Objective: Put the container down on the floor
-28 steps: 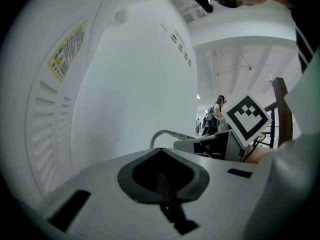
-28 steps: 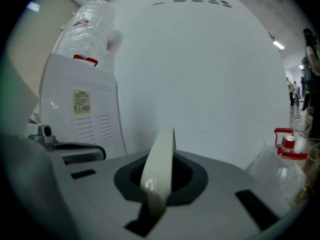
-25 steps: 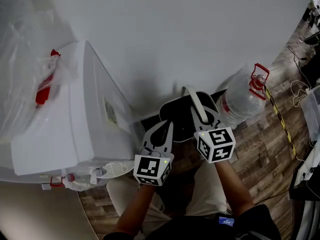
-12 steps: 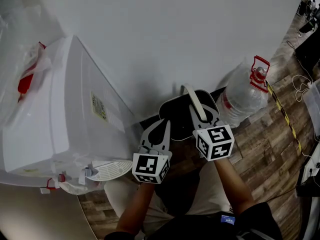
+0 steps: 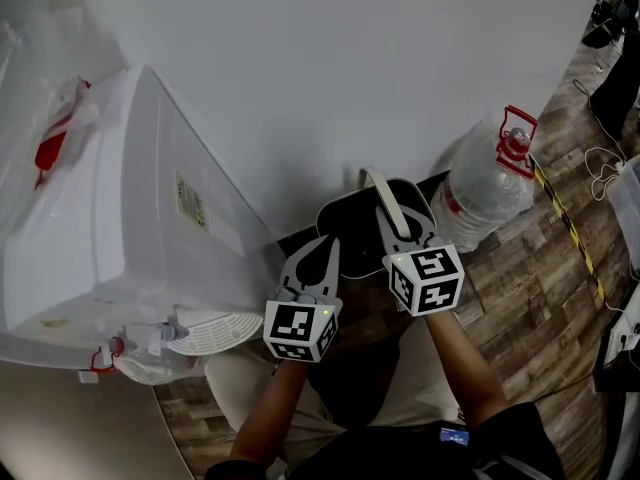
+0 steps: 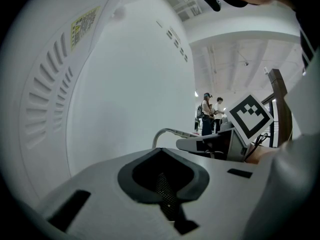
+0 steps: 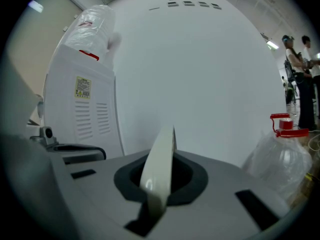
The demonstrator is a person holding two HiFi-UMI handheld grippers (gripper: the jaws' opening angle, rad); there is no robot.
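Note:
A dark oval container (image 5: 352, 230) with a cream handle (image 5: 388, 204) hangs close to the white wall, above the wooden floor. My right gripper (image 5: 400, 230) is shut on that handle, and in the right gripper view the cream handle (image 7: 161, 165) runs up from between the jaws of the right gripper (image 7: 159, 191). My left gripper (image 5: 308, 264) sits just left of the container, shut, with nothing in it. In the left gripper view the closed left gripper (image 6: 164, 186) points at the wall, with the handle (image 6: 167, 132) off to its right. Whether the container touches the floor is hidden.
A white water dispenser (image 5: 150, 238) stands at the left with a clear plastic bag (image 5: 40, 118) on top and a round drip tray (image 5: 205, 330). A large clear water bottle (image 5: 490, 190) with a red cap lies right of the container. Cables (image 5: 605, 173) run over the floor at far right.
Both grippers and the container stay at almost the same spot. The head view has swung a little, so the dispenser sits differently in the picture.

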